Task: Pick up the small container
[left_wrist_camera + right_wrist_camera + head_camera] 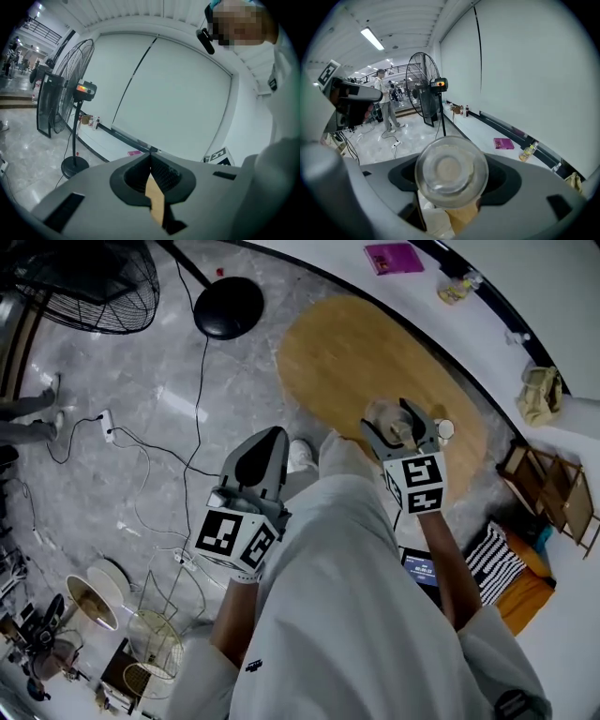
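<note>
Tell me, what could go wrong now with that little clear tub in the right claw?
1. The small container is round and smooth; held only at its sides by the right gripper, it might slip and drop onto the wooden table.
2. It seems tipped end-on to the gripper's camera, so any contents could spill.

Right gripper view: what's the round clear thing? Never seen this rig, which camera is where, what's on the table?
No robot: a person holds a two-jaw gripper in each hand. The head view looks down from the person's head; each gripper view looks along that gripper's jaws. The right gripper is closed on the small clear container, seen end-on, over the round wooden table. The left gripper is shut and empty. One small white round object lies on the table; I can't tell what it is.
</note>
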Demonstrator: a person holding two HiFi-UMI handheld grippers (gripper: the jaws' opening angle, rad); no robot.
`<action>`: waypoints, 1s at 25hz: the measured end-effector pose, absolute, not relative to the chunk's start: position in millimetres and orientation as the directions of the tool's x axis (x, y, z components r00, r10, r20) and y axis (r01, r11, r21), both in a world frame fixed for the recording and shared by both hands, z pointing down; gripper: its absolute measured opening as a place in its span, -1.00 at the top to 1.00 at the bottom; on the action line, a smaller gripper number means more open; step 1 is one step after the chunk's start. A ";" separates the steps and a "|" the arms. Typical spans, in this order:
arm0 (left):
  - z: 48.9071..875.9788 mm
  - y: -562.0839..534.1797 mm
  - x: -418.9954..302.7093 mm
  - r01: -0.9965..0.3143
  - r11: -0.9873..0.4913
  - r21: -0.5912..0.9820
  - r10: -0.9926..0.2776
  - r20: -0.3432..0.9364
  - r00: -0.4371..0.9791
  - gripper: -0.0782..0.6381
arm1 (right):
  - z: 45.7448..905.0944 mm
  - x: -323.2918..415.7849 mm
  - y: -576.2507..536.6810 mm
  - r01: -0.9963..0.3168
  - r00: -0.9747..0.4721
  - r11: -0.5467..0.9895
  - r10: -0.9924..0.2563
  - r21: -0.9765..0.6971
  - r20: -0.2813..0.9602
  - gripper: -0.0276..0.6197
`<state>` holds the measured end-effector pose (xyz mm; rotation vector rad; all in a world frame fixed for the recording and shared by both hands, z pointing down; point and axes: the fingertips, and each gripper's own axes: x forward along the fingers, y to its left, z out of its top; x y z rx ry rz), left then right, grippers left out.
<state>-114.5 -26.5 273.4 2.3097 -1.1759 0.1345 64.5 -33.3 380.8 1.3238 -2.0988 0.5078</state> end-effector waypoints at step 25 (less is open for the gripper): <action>250.4 7.3 -128.7 -0.737 -0.547 0.398 -0.713 0.240 0.659 0.73 | 305.5 53.1 24.0 -0.917 -0.322 0.399 -0.738 -0.001 0.593 -0.15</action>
